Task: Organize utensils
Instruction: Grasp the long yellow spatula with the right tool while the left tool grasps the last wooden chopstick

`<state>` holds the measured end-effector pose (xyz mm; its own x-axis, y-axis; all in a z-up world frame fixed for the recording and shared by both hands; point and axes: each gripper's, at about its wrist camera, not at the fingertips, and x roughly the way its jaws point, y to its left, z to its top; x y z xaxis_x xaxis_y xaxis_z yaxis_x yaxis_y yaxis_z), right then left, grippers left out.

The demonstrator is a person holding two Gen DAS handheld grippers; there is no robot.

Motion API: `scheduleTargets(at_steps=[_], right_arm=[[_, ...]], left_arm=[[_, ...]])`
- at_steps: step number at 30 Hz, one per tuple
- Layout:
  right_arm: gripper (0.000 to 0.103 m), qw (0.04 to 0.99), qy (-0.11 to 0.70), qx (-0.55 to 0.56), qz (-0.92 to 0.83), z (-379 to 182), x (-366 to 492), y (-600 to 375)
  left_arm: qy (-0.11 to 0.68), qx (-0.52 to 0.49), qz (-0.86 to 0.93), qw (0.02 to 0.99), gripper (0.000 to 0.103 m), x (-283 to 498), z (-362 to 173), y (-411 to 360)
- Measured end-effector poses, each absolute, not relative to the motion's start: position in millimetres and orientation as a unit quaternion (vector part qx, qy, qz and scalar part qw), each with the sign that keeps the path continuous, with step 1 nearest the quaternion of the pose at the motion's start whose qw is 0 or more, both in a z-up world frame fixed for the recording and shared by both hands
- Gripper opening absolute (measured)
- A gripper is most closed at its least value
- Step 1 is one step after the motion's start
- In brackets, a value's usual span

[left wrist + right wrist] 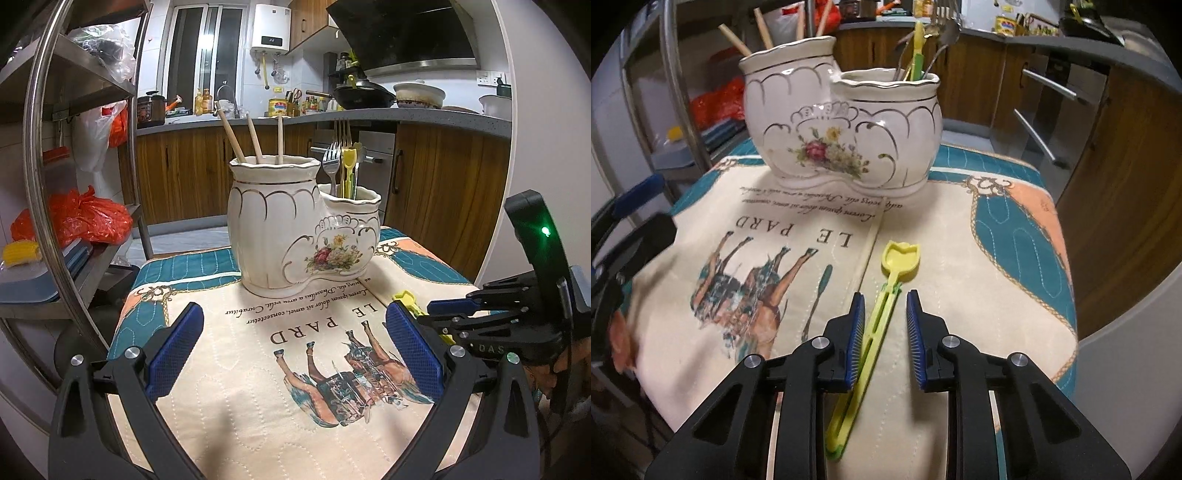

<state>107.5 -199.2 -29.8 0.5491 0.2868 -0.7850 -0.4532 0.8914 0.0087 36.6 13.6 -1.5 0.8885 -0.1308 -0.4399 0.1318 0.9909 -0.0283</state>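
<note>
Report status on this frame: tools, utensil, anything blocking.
Left tool open, empty. Right tool open, straddling yellow plastic utensil lying flat on mat. Ceramic holder ahead, nothing in the way.

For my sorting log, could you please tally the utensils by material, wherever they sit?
Wooden sticks, in the tall cup: at least 3
Metal cutlery, in the short cup: at least 2, overlapping
Yellow plastic utensils: 2, one standing, one lying on the cloth
Total: at least 7
</note>
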Motion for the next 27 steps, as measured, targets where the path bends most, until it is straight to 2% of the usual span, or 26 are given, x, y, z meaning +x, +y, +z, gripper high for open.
scheduleTargets(at_steps=[1,3,5,17,27], right_arm=[[0.024,0.874,0.426,-0.096,0.213,-30.0,109.3,-199.1],[0.014,0.872,0.425,-0.092,0.222,-30.5,111.3,-199.5],[0.01,0.872,0.423,-0.092,0.228,-30.7,111.1,-200.3],[0.01,0.922,0.309,-0.069,0.224,-4.5,100.9,-237.4],[0.01,0.931,0.291,0.012,0.222,0.2,105.9,-282.8]], left_arm=[[0.227,0.002,-0.067,0.972,0.097,36.6,-1.8,13.2],[0.229,0.007,-0.065,0.971,0.097,36.9,-1.5,10.9],[0.231,0.011,-0.066,0.971,0.097,37.0,-0.8,9.3],[0.303,0.024,-0.089,0.949,0.097,55.3,-3.8,-38.7],[0.354,0.069,-0.075,0.93,0.097,72.3,-25.3,-92.6]])
